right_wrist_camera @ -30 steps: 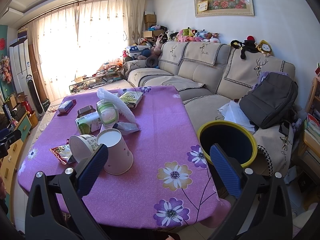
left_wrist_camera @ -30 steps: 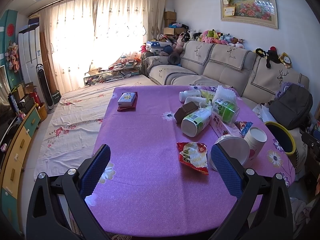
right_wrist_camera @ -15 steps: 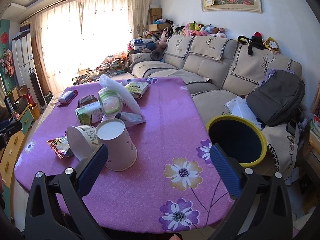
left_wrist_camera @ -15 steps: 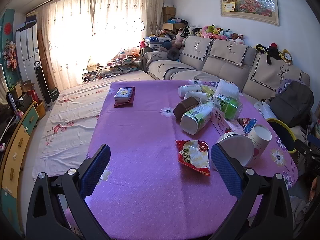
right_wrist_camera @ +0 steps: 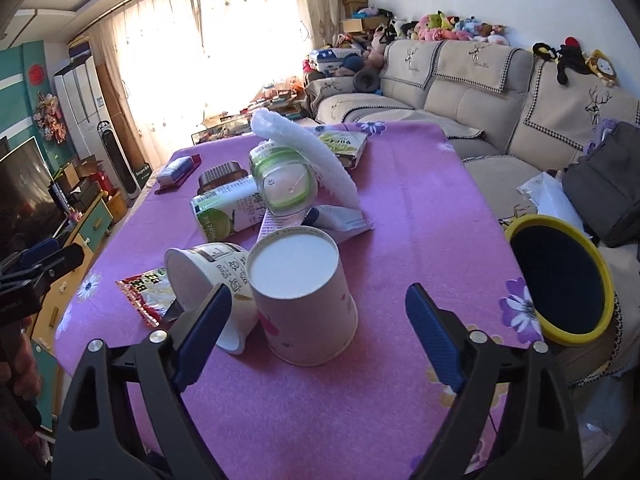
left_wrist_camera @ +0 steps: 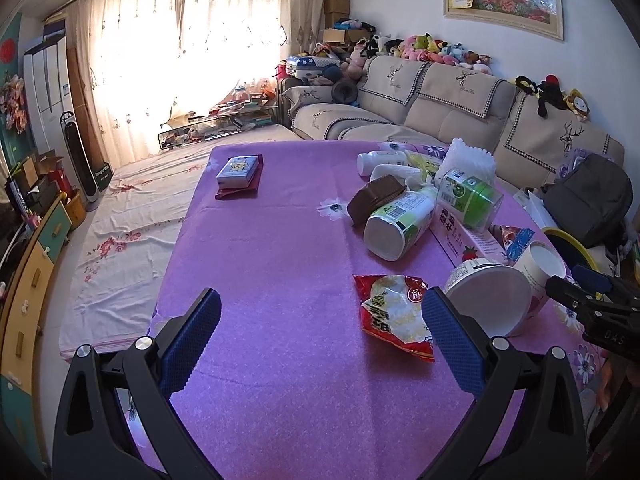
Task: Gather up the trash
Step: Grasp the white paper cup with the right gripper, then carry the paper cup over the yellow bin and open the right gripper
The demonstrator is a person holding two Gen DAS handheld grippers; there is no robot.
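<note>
Basically nothing binned yet: the trash pile sits on the tabletop, the yellow-rimmed bin looks empty. The right gripper is closing around the upturned paper cup without touching it; the left gripper is spread, empty.

In the right wrist view, the pale pink upturned paper cup hides part of the white tipped-over yoghurt tub behind it; that tub covers one end of the red crinkled snack packet; the yellow-rimmed dark round bin has its base hidden below the edge of the purple flowered tabletop; print on the green-and-white carton is too small to read; a hand is cut off at the left edge.
</note>
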